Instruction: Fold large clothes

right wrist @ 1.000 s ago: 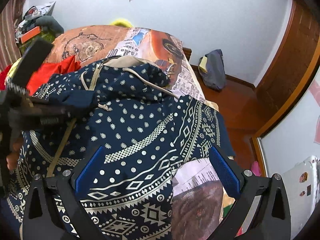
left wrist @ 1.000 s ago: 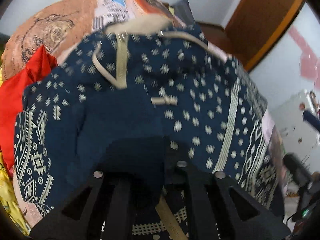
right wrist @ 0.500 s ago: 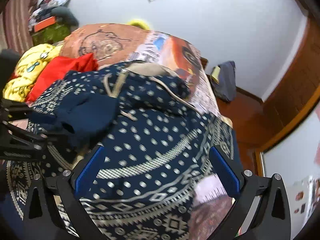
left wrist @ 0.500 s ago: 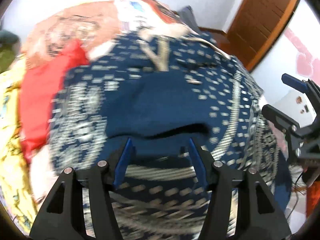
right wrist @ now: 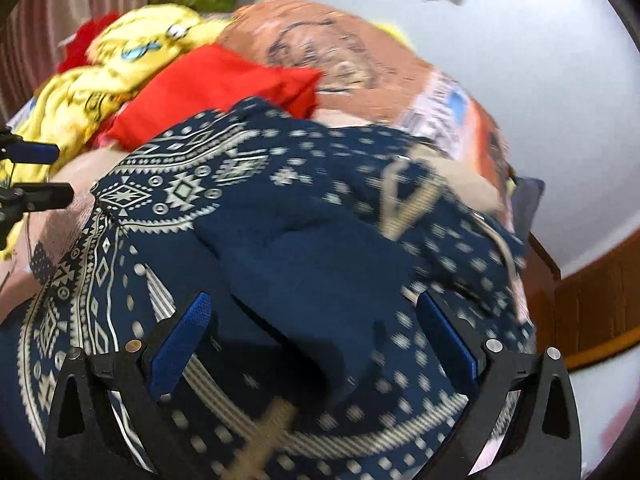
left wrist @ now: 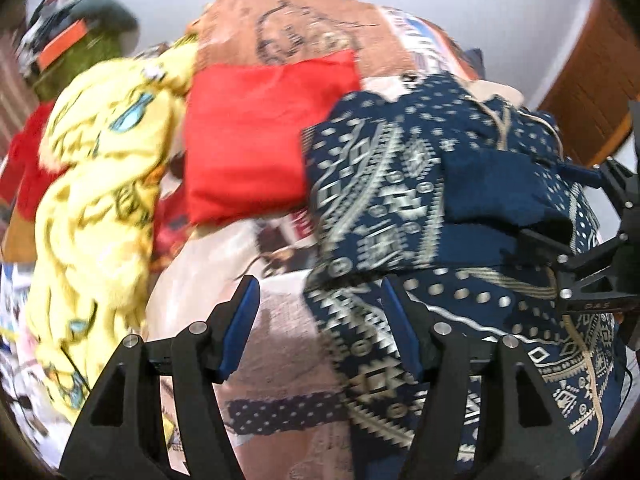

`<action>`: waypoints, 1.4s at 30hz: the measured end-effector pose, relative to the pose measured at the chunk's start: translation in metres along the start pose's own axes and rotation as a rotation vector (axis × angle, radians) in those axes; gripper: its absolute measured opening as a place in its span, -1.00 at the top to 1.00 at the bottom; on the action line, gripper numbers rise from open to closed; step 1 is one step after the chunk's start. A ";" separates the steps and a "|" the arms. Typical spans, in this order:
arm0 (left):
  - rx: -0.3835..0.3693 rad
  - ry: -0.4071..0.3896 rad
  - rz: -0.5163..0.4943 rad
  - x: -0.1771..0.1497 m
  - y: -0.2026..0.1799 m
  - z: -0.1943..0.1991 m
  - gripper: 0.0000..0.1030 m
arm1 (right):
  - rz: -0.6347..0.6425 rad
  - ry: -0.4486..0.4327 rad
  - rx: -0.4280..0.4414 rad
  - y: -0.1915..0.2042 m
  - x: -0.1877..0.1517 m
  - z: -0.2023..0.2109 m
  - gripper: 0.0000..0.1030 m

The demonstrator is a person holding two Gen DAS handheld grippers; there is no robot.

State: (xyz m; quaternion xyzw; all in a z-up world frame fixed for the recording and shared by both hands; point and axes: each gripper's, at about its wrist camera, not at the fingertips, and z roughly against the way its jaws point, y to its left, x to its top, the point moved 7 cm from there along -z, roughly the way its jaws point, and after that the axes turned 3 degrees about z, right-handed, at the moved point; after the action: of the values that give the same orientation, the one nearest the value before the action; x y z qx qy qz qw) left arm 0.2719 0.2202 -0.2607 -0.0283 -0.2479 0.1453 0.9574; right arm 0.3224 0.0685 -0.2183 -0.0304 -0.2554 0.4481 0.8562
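Observation:
A large navy garment with cream geometric print (left wrist: 404,200) lies on the bed, a plain navy sleeve (right wrist: 304,264) folded across its middle. My left gripper (left wrist: 320,320) is open and empty, hovering over the garment's left edge. My right gripper (right wrist: 316,340) is open and empty, low over the garment just in front of the folded sleeve. The right gripper also shows at the right edge of the left wrist view (left wrist: 600,248). The left gripper's fingertips (right wrist: 36,176) show at the left edge of the right wrist view.
A red cloth (left wrist: 260,136) lies beside the navy garment, and a yellow printed garment (left wrist: 100,184) is heaped further left. The bedspread (left wrist: 304,32) is orange-brown with prints. A wooden door (left wrist: 584,80) stands at the right.
My left gripper let go of the navy sleeve, opened, and swung left to the garment's edge. My right gripper moved forward and lower over the garment.

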 end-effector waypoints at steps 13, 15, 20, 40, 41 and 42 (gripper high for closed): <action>0.054 0.012 0.034 -0.012 0.030 -0.012 -0.20 | 0.016 0.052 0.077 0.021 0.019 -0.046 0.51; 0.050 0.013 0.041 -0.010 0.029 -0.012 -0.20 | 0.012 0.043 0.054 0.018 0.019 -0.044 0.74; 0.042 -0.005 0.064 0.002 0.025 -0.010 -0.20 | -0.080 -0.029 0.088 -0.010 0.022 -0.018 0.79; 0.096 0.089 0.055 0.023 -0.014 -0.083 -0.22 | -0.549 -0.132 0.046 -0.165 -0.081 0.046 0.81; 0.092 0.090 0.063 0.021 -0.013 -0.086 -0.24 | -0.571 -0.107 0.060 -0.166 -0.092 0.038 0.81; 0.092 0.082 0.070 0.020 -0.012 -0.087 -0.26 | -0.585 -0.092 0.066 -0.167 -0.099 0.034 0.81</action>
State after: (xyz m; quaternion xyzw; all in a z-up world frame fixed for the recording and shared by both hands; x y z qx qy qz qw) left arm 0.3341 0.2159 -0.3260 0.0010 -0.2002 0.1887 0.9614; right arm 0.3855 -0.1149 -0.1823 0.0927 -0.2771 0.1915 0.9370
